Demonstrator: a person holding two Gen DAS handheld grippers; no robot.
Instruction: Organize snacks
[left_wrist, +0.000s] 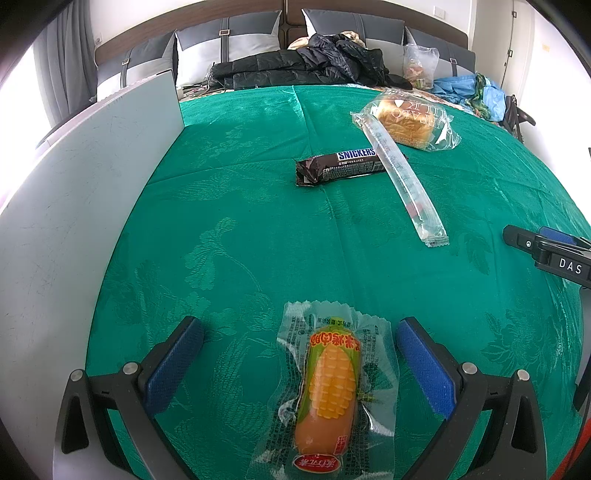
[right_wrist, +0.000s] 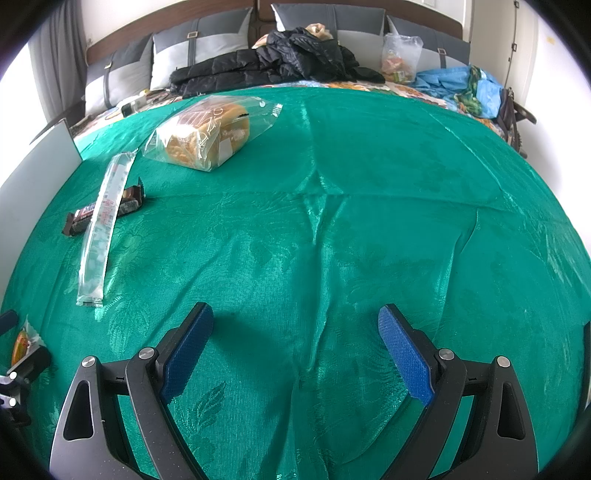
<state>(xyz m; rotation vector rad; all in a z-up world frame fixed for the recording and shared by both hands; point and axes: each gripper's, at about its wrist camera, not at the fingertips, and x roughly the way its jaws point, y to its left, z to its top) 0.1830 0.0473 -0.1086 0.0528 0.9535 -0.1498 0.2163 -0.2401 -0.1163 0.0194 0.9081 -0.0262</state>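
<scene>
Snacks lie scattered on the green cloth (left_wrist: 229, 229); the left gripper (left_wrist: 299, 354) straddles the corn sausage (left_wrist: 328, 384), jaws wide, lined up to grab, while the right gripper (right_wrist: 295, 347) hovers open and empty.

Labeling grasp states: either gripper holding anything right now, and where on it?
Nothing held. Left gripper is open astride the corn sausage pack, pads clear of it. Right gripper is open over bare cloth.

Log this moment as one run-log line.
left gripper: open, straddling corn sausage | right gripper: open, empty, over green cloth | Snickers: untouched
</scene>
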